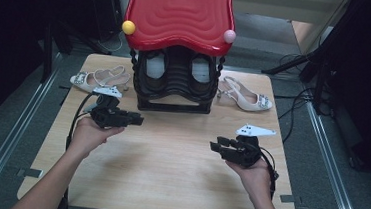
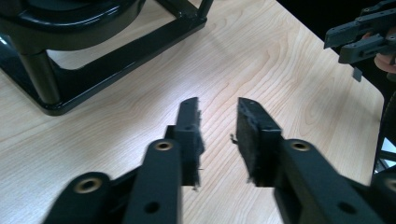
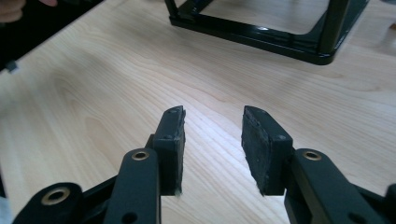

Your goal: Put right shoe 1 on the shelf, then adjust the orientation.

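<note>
Left tool [image 1: 134, 119] sits at 9 o'clock on the bench [image 1: 169, 158], jaws parted to a narrow gap with nothing between them, over bare wood; right tool [image 1: 215, 146] sits at 4 o'clock, jaws moderately apart and empty; black shoe rack [image 1: 175, 83] under a red lid [image 1: 180, 14] stands at 12 o'clock, just beyond the left tool; 1 pale heeled shoe [image 1: 97, 79] lies at 10 o'clock, left of the rack; 1 matching shoe [image 1: 247, 97] lies at 2 o'clock.
</note>
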The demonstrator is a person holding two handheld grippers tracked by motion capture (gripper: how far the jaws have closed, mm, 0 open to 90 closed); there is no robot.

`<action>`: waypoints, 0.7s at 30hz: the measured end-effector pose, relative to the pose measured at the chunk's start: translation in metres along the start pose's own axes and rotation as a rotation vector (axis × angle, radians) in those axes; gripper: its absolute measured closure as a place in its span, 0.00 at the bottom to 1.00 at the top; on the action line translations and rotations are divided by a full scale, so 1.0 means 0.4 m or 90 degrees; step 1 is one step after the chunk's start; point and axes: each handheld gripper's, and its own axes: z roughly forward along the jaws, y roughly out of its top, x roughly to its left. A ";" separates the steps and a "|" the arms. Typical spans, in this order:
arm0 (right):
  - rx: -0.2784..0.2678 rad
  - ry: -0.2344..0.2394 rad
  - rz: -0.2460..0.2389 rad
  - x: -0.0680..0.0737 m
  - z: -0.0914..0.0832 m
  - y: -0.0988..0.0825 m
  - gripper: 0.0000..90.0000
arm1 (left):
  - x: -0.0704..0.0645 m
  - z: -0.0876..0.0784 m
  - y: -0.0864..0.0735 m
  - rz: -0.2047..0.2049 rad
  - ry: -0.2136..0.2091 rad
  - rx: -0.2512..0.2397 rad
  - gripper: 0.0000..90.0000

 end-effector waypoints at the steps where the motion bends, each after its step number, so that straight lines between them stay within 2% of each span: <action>1: 0.005 0.007 0.010 -0.002 0.002 0.000 0.70 | 0.011 -0.004 -0.006 -0.003 0.005 -0.003 0.83; 3: 0.010 0.006 0.017 -0.004 0.002 0.001 0.70 | 0.017 -0.006 -0.007 -0.005 0.003 0.001 0.86; 4: 0.014 0.009 0.020 -0.006 0.004 0.001 0.70 | 0.022 -0.009 -0.009 -0.003 0.012 0.004 0.87; 5: 0.023 0.010 0.028 -0.009 0.007 -0.001 0.69 | 0.033 -0.013 -0.012 -0.003 0.019 0.007 0.93; 7: 0.028 0.010 0.027 -0.010 0.009 -0.002 0.69 | 0.038 -0.014 -0.014 -0.007 0.024 0.007 0.96; 11: 0.044 0.007 0.023 -0.013 0.018 -0.007 0.68 | 0.059 -0.020 -0.017 -0.021 0.033 0.008 0.98; 15: 0.043 0.007 0.027 -0.015 0.018 -0.007 0.68 | 0.073 -0.023 -0.018 -0.030 0.034 0.004 0.98; 21: 0.041 0.007 0.035 -0.022 0.016 -0.006 0.67 | 0.112 -0.037 -0.010 -0.044 0.057 -0.006 0.99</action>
